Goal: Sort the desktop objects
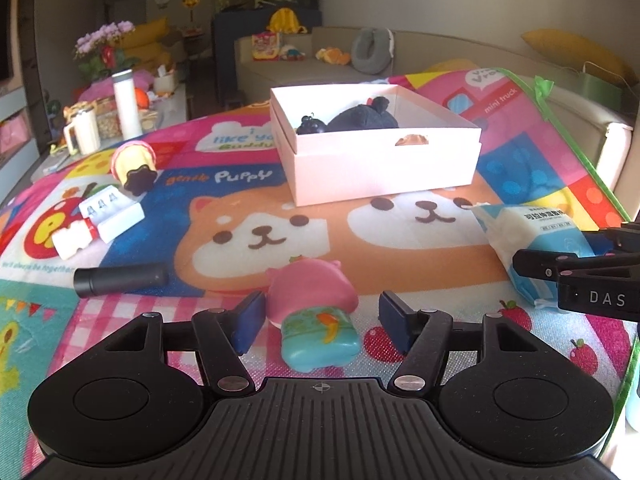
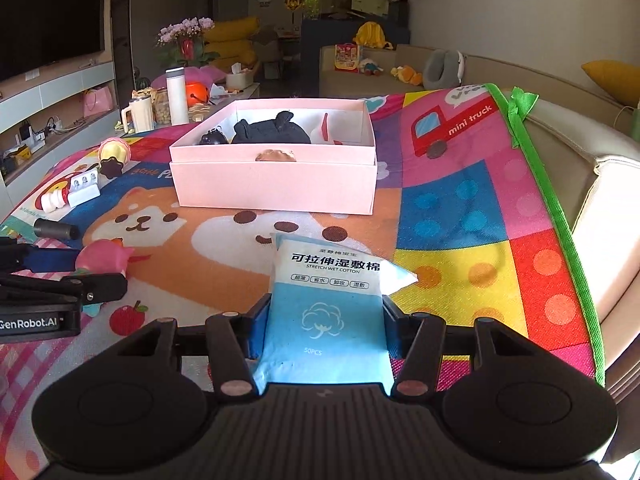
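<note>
A pink and teal squishy toy (image 1: 316, 312) lies on the colourful play mat (image 1: 400, 264), between the blue pads of my left gripper (image 1: 322, 322). The left pad sits against it and a gap shows at the right pad, so the gripper is open. My right gripper (image 2: 325, 320) is shut on a blue and white wet cotton pack (image 2: 328, 300), both pads against its sides. The pack (image 1: 528, 236) lies at the mat's right side. A pink box (image 1: 384, 160) stands behind, holding a black plush (image 1: 364, 118) and a small black item (image 1: 310, 124).
On the mat's left lie a black cylinder (image 1: 120, 278), a white block (image 1: 110, 210), a red and white toy (image 1: 74, 238) and a cupcake toy (image 1: 134, 162). A mug (image 1: 84, 132) and a white bottle (image 1: 126, 104) stand beyond. The mat's green edge (image 2: 560, 220) runs along the right.
</note>
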A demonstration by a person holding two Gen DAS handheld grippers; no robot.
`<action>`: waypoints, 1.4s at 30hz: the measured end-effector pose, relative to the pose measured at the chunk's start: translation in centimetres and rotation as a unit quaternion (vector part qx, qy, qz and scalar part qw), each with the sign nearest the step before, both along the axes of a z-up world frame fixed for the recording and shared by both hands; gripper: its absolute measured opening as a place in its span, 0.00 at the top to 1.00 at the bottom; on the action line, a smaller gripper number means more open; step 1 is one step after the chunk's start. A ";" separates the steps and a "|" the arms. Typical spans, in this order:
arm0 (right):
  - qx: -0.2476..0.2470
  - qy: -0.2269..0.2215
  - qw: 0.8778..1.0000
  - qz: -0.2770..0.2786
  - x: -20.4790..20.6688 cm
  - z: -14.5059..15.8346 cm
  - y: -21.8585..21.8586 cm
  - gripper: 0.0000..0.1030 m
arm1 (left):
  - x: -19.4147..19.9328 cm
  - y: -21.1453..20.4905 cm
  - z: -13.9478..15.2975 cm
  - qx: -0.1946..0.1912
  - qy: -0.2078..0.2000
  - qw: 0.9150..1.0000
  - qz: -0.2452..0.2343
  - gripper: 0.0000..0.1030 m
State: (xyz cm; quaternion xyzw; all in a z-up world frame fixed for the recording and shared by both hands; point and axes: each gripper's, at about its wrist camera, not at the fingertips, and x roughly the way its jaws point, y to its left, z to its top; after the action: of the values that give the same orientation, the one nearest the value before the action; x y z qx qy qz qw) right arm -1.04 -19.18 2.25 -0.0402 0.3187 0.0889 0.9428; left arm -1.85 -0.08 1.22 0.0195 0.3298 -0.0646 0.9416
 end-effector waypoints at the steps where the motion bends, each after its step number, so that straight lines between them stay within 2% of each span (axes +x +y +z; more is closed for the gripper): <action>1: 0.000 0.000 1.000 0.001 0.0 0.0 0.0 0.48 | 0.0 0.0 -0.1 0.001 0.000 1.000 -0.001 0.35; 4: 0.000 0.003 1.000 0.006 -0.2 0.1 0.2 0.48 | 0.0 -0.1 -0.1 0.008 0.001 1.000 0.002 0.39; 5: 0.000 0.004 1.000 0.007 -0.2 0.1 0.2 0.48 | 0.0 -0.1 -0.1 0.011 0.001 1.000 0.003 0.46; 12: -0.003 0.003 1.000 0.021 -1.3 1.3 0.6 0.50 | -1.5 -0.5 1.0 0.021 -0.014 0.999 -0.019 0.48; 17: 0.001 -0.017 1.000 0.025 -2.7 4.0 0.0 0.52 | -3.4 -0.8 4.8 0.023 -0.071 0.997 -0.033 0.48; 22: 0.022 -0.066 0.997 0.030 -3.7 9.1 -1.5 0.52 | -3.3 -1.5 9.9 0.041 -0.139 0.988 -0.057 0.48; 25: 0.047 -0.098 0.993 0.036 -3.0 12.9 -2.6 0.52 | -1.1 -2.0 12.4 0.054 -0.168 0.982 -0.062 0.48; 27: 0.057 -0.121 0.991 0.033 -1.9 15.0 -3.2 0.52 | 1.7 -2.1 13.6 0.039 -0.166 0.983 -0.062 0.48; 30: 0.061 -0.140 0.988 0.021 0.7 16.9 -3.8 0.52 | 6.2 -2.5 14.1 0.017 -0.165 0.983 -0.073 0.48; 32: 0.052 -0.152 0.987 0.014 2.7 17.5 -3.8 0.52 | 9.4 -3.1 13.9 0.018 -0.178 0.981 -0.077 0.48; 34: 0.043 -0.158 0.986 0.012 4.8 17.5 -3.7 0.52 | 12.8 -3.6 13.5 0.008 -0.184 0.980 -0.080 0.46; 36: 0.041 -0.151 0.988 0.010 7.3 17.4 -3.5 0.52 | 16.1 -3.5 13.1 -0.003 -0.165 0.984 -0.074 0.32; 37: 0.041 -0.143 0.989 0.008 8.7 17.3 -3.4 0.52 | 17.2 -3.1 12.9 -0.009 -0.157 0.986 -0.062 0.29; 39: 0.043 -0.128 0.991 0.009 11.2 16.8 -3.1 0.52 | 17.7 -1.2 12.0 -0.028 -0.149 0.988 -0.041 0.12; 40: 0.044 -0.123 0.991 0.012 12.4 16.5 -2.9 0.52 | 17.4 -0.1 11.2 -0.032 -0.148 0.988 -0.031 0.08; 42: 0.048 -0.115 0.992 0.014 14.8 15.6 -2.2 0.52 | 16.4 1.7 9.3 -0.025 -0.134 0.991 -0.013 0.07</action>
State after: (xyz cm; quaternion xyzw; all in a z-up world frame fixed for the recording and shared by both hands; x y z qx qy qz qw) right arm 13.80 -21.41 17.85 -0.0090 0.2033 0.1120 0.9727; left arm 14.59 1.66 10.54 0.0091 0.1988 -0.0823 0.9765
